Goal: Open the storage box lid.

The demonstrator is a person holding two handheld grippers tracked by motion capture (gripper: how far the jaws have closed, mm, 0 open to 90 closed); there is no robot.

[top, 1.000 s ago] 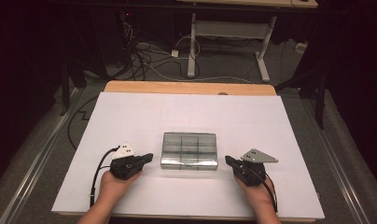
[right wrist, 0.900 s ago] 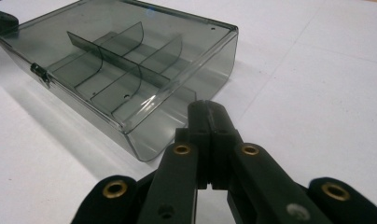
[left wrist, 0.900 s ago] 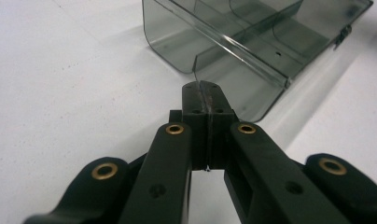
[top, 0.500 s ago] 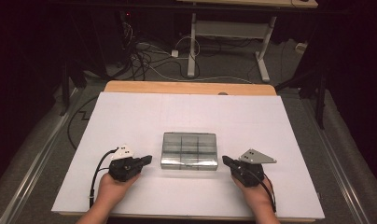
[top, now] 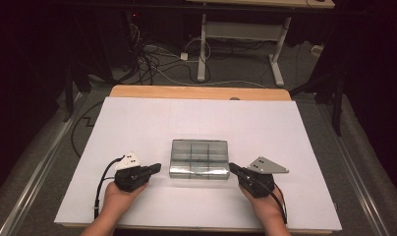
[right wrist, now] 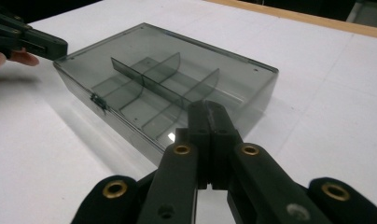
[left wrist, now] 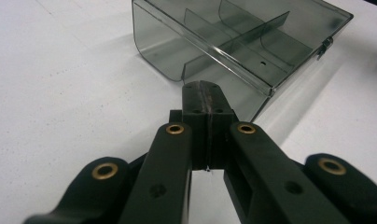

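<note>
Box: our clear smoky plastic box (top: 199, 158) sits shut in the middle of the white table (top: 137, 123), with thin walls inside that cut it into little rooms
Long way: we see the box lying with its long side running left to right, so its two short ends face our two hands
Left gripper: our left gripper (top: 156, 167) lies just beside the left end, its tip close to the near corner, jaws pressed together and holding nothing
Right gripper: our right gripper (top: 232, 168) lies at the right end and looks nearer, maybe touching the corner, jaws pressed together too
Latch: a small clasp (right wrist: 99, 100) sits on the front side
Feel: we think the box is hard, smooth and slippery
Table edge: a wooden strip (top: 201, 92) runs along the far side
</note>
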